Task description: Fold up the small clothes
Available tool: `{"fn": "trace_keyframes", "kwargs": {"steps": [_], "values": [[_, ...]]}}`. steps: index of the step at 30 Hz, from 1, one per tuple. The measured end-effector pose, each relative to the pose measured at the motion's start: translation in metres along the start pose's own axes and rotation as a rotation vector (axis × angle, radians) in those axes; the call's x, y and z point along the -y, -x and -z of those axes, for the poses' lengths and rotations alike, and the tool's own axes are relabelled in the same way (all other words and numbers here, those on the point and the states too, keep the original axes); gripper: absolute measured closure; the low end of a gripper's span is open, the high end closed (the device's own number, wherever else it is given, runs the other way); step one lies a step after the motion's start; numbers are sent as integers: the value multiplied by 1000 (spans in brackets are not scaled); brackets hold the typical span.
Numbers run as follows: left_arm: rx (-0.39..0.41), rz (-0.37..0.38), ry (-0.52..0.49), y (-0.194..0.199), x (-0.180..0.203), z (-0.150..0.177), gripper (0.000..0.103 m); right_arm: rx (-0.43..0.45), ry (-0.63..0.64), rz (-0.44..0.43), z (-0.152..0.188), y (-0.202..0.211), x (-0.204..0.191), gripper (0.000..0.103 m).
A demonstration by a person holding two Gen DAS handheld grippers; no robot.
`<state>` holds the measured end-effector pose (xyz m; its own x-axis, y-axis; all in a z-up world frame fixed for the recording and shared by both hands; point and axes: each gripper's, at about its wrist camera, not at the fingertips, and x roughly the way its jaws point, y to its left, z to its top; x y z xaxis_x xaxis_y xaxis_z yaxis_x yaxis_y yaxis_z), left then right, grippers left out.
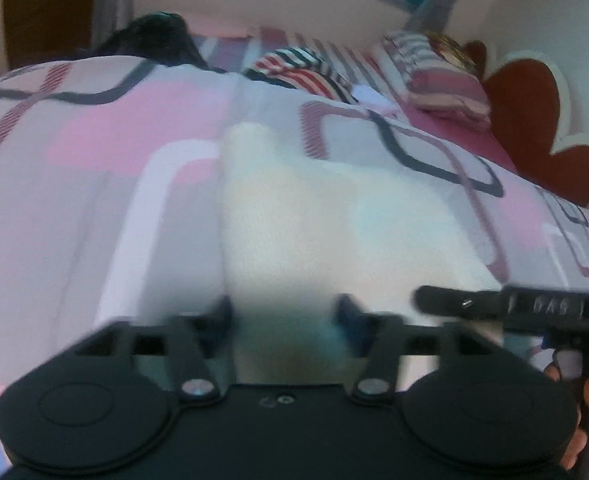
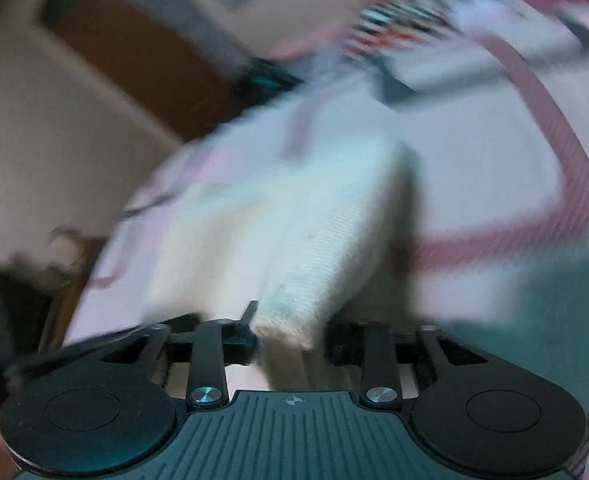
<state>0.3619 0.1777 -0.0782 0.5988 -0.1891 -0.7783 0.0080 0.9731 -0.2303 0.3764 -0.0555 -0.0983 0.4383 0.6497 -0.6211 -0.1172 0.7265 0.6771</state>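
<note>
Two claws flank a white cloth (image 1: 294, 216) on the bedspread (image 1: 94, 160): left claw (image 1: 284, 312) open, right claw (image 2: 290, 336) blurred, grip unclear.

The left tongs (image 1: 284, 312) pointed steeply down, jaws standing well apart, nothing pressed between the pads. The right tongs (image 2: 290, 328) angled down less steeply, jaws part open, pads not clearly pressing. A hand (image 1: 578, 420) gripped the right tongs' handle at the left view's right edge.
</note>
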Motion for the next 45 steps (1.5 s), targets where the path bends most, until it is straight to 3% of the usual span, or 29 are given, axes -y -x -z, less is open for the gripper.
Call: {"fn": "trace_keyframes", "kwargs": {"steps": [1,3,5,6,7,9,11,13,15,16,19,21,23,26,29,31,34,37,44,45], "values": [[11,-5,13,4,-6,3,28,21,-66,-40,5,2,11,61],[47,10,31,19,-13,8,35,50,-123,-46,5,13,24,61],[92,8,12,39,-16,11,71,100,-71,13,1,31,21,62],[123,9,-6,49,-12,11,80,138,-36,29,-1,45,16,64],[146,9,-23,56,-6,9,82,167,12,26,-2,55,11,69],[165,40,-57,62,9,10,82,182,160,7,3,68,-14,70],[136,46,-112,54,31,12,82,128,297,18,16,63,-39,74],[66,41,-162,37,51,16,82,70,450,110,30,43,-61,81],[0,99,-134,20,57,23,82,32,507,261,39,23,-60,86],[-12,110,-121,16,58,28,82,21,494,274,39,17,-53,85],[38,92,-128,32,66,44,82,37,443,275,40,28,-49,85],[83,100,-101,54,65,61,82,91,484,221,52,57,-57,85],[112,62,-98,72,64,82,82,86,513,173,69,77,-63,85],[106,25,-103,74,67,99,80,61,604,135,115,89,-77,85],[63,4,-106,61,65,103,77,43,661,179,141,73,-75,85],[64,2,-100,62,64,105,77,44,627,327,139,50,-59,85],[77,-33,-115,80,67,112,77,54,454,427,121,47,-35,89],[94,-49,-130,106,68,131,77,98,412,291,127,83,-43,89],[154,-71,-131,198,86,181,77,170,395,192,183,184,-82,89],[158,-94,-148,213,95,190,71,172,386,187,196,202,-89,89]]}}
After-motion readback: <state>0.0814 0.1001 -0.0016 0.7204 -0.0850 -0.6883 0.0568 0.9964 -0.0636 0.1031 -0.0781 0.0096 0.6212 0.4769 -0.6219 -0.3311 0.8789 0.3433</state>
